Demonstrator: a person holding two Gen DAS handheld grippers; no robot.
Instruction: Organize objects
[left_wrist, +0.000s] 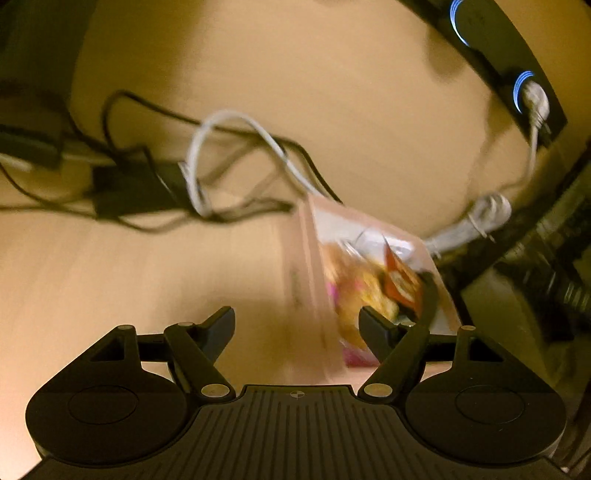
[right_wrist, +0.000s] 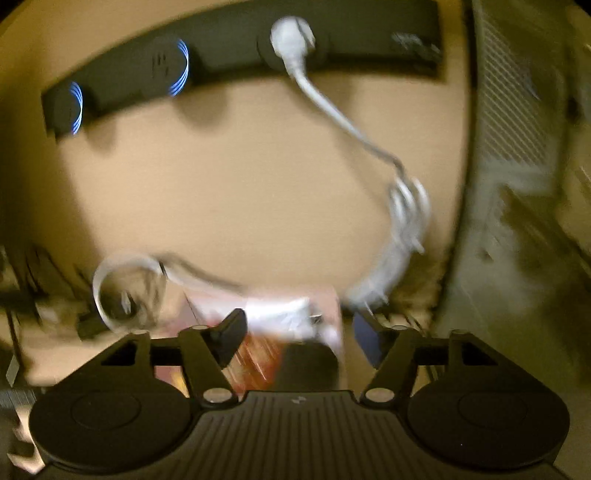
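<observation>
My left gripper (left_wrist: 297, 325) tilts down over the counter (left_wrist: 295, 92) with its jaws spread wide and nothing pressed between them; the clear bag (left_wrist: 354, 266) of bright snack packets lies just ahead, against the right-hand finger (left_wrist: 373, 328). My right gripper (right_wrist: 299, 332) also points down, jaws released, with the same bag (right_wrist: 295, 317) lying between and under them, not pinched.

Only the left view shows the tangle of black cables (left_wrist: 147, 177) and a black adapter (left_wrist: 136, 188) toward the counter's left side. The right view shows more of the black power strip (right_wrist: 240, 48) along the far edge, with a white plug (right_wrist: 291, 35) in it and the bundled white cord (right_wrist: 402, 229) trailing toward the right edge. The middle of the counter lies bare between bag and strip. Both views are blurred.
</observation>
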